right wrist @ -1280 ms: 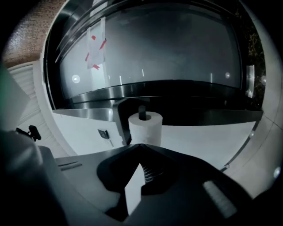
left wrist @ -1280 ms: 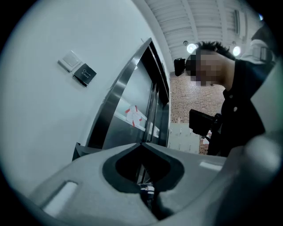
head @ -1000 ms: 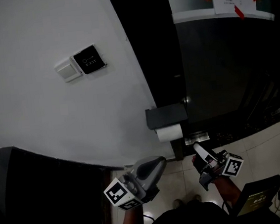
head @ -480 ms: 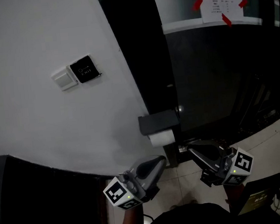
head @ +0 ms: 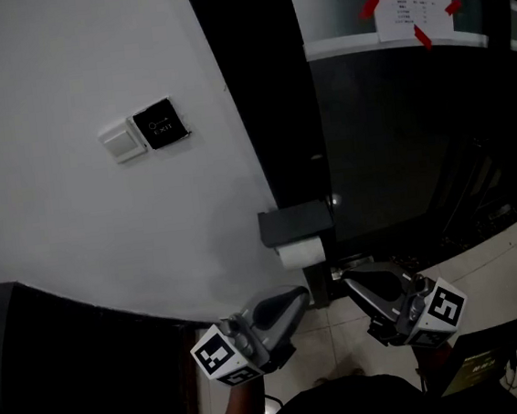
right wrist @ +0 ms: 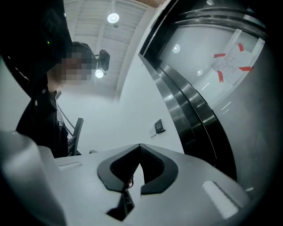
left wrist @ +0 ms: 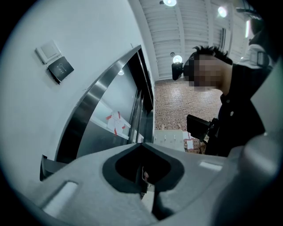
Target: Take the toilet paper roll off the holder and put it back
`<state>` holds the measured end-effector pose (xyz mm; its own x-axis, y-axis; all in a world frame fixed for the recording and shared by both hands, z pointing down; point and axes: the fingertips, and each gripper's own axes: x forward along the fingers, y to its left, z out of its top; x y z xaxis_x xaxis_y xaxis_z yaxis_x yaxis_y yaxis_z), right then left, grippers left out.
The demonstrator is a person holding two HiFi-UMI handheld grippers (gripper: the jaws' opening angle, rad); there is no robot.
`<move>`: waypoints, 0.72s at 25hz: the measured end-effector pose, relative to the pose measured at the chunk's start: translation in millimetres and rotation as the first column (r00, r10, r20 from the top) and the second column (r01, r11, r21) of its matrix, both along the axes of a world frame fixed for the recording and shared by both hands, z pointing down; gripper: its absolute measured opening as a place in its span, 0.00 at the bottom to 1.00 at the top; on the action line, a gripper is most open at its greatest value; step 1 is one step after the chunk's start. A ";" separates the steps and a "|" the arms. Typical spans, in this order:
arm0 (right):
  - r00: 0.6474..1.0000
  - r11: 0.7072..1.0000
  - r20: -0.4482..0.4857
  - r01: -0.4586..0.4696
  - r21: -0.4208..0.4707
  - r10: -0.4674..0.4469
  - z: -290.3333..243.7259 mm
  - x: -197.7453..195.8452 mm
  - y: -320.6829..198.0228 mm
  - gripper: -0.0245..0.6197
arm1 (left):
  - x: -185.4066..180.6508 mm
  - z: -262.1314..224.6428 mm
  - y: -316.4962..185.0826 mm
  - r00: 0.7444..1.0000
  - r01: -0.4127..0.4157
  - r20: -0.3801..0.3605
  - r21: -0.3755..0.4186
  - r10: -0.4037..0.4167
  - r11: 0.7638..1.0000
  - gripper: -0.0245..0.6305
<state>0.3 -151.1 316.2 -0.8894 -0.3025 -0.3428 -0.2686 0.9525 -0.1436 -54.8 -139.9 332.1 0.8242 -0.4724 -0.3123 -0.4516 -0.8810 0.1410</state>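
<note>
Toilet paper roll [head: 301, 253] sitting on holder [head: 294, 222]. Left gripper [head: 296, 295] and right gripper [head: 346, 279] hovering below holder, fingers closed, empty. Fitting pre-removal or post-return.

White wall [head: 78, 239] has a white switch [head: 123, 141] right beside a black exit button [head: 161, 122]. The dark door [head: 389, 142] has a paper notice [head: 409, 4] stuck up with red tape [head: 368, 3]. Pale floor tiles [head: 512, 262] below.
</note>
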 end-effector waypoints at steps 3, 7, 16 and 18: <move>1.000 1.000 0.001 -0.004 -0.005 0.004 0.2 -0.2 -0.2 0.04 | -0.1 -0.3 0.2 1.000 -0.002 0.000 -0.002 0.002 1.000 0.04; 1.000 1.000 0.007 -0.006 -0.018 0.006 3.1 -0.6 0.0 0.04 | -1.5 2.3 -0.9 1.000 -0.002 -0.007 -0.017 0.002 1.000 0.04; 1.000 0.999 0.009 -0.009 -0.048 0.009 11.8 -1.1 0.8 0.04 | 1.9 5.9 -1.9 1.000 -0.011 -0.006 -0.031 0.011 0.999 0.04; 1.000 0.998 0.011 -0.010 -0.054 0.010 13.1 -1.2 0.3 0.04 | 1.7 6.8 -2.2 1.000 -0.011 -0.006 -0.034 0.011 0.999 0.04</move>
<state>-0.9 -150.7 329.3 -0.8825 -0.3296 -0.3356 -0.2761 0.9406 -0.1979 -53.2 -142.1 338.9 0.8274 -0.4740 -0.3011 -0.4413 -0.8804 0.1735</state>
